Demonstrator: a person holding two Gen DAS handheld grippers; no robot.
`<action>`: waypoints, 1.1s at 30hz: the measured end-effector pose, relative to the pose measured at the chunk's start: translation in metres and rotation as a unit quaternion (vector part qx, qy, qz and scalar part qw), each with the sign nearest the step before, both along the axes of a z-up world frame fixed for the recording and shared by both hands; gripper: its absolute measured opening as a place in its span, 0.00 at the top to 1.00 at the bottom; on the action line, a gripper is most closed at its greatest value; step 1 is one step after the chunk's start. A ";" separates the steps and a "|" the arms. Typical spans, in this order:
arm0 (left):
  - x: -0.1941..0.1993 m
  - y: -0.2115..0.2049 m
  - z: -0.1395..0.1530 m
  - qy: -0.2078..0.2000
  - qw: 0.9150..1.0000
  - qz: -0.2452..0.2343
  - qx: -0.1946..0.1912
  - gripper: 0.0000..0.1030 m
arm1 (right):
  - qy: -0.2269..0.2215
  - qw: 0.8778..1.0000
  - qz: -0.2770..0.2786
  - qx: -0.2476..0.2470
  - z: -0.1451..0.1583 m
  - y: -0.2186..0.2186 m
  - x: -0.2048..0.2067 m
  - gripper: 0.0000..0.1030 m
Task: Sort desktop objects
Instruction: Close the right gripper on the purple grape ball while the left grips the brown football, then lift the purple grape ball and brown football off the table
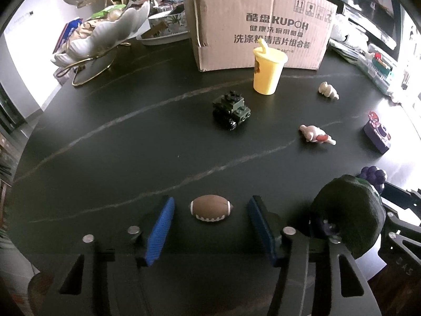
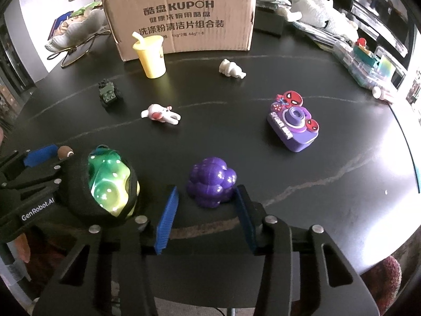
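Observation:
A small brown toy football (image 1: 212, 208) lies on the dark table between the blue pads of my left gripper (image 1: 210, 213), which is open and not touching it. My right gripper (image 2: 206, 202) is open around a purple grape toy (image 2: 210, 181), its pads just beside it. Further out lie a green toy truck (image 1: 231, 112), a yellow cup with a straw (image 1: 268, 69), a white and red figure (image 1: 315, 134), a cream figure (image 1: 328, 90) and a purple toy camera (image 2: 294, 123). In the right wrist view the left gripper (image 2: 44, 155) shows at the left edge.
A cardboard box (image 1: 260, 23) stands at the back of the table. White shell-shaped dishes on gold stands (image 1: 105, 31) sit at the back left. Clear containers and clutter (image 2: 368, 60) line the right edge. The other gripper's fisheye lens housing (image 2: 108, 184) is close at the left.

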State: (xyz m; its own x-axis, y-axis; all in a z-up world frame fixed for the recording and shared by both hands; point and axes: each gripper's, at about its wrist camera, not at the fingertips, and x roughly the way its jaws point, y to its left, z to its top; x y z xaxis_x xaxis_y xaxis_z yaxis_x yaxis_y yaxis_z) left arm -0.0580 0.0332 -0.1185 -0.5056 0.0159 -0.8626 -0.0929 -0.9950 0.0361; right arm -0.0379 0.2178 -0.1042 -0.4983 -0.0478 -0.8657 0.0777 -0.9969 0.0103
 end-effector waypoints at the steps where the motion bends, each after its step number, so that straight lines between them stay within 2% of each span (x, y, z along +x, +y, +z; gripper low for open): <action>1: 0.000 0.000 0.000 0.000 1.000 -0.001 0.001 0.53 | 0.001 1.000 0.001 0.001 0.000 0.000 0.000 0.65; 6: 0.000 0.003 0.000 0.005 1.000 -0.005 -0.005 0.70 | 0.001 1.000 0.001 0.002 0.000 -0.001 -0.001 0.65; 33: 0.002 0.000 0.009 0.002 1.000 -0.003 0.006 0.71 | 0.020 1.000 0.004 0.002 0.014 -0.001 0.002 0.66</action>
State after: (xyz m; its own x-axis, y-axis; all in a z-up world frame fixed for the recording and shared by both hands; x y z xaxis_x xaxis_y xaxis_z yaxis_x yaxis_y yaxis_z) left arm -0.0565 0.0328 -0.1094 -0.5088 0.0292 -0.8604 -0.0993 -0.9947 0.0250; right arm -0.0358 0.2165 -0.0898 -0.5318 -0.0482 -0.8455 0.0858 -0.9963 0.0028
